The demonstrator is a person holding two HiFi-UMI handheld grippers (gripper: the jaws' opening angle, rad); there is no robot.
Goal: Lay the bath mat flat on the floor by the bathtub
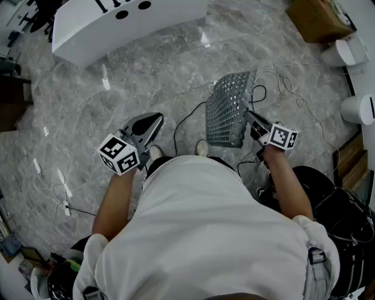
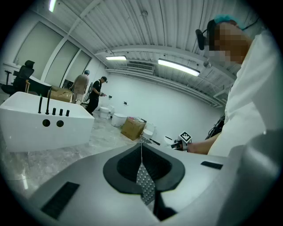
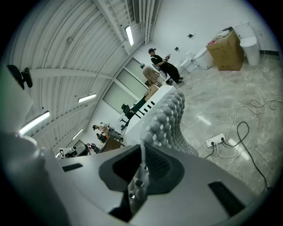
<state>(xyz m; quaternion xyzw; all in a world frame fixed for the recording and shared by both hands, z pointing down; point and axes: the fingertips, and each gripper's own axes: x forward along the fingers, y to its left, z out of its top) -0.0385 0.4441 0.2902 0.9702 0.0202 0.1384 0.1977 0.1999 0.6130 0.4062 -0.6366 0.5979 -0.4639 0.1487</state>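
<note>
The grey knobbly bath mat (image 1: pixel 227 111) hangs in front of me over the marble floor, held by one edge in my right gripper (image 1: pixel 249 114), which is shut on it. In the right gripper view the mat (image 3: pixel 170 119) rises out of the closed jaws of that gripper (image 3: pixel 142 154). My left gripper (image 1: pixel 157 119) is off to the left, apart from the mat, its jaws drawn together on nothing. The left gripper view shows the mat (image 2: pixel 145 181) edge-on beyond that gripper (image 2: pixel 141 154). The white bathtub (image 1: pixel 117 23) stands ahead and to the left.
Cables (image 1: pixel 281 76) trail over the floor to the right, with a power strip (image 3: pixel 216 140). A cardboard box (image 1: pixel 316 17) and white toilets (image 1: pixel 340 53) line the right side. A black bag (image 1: pixel 345 211) sits by my right leg. Two people (image 2: pixel 88 90) stand far off.
</note>
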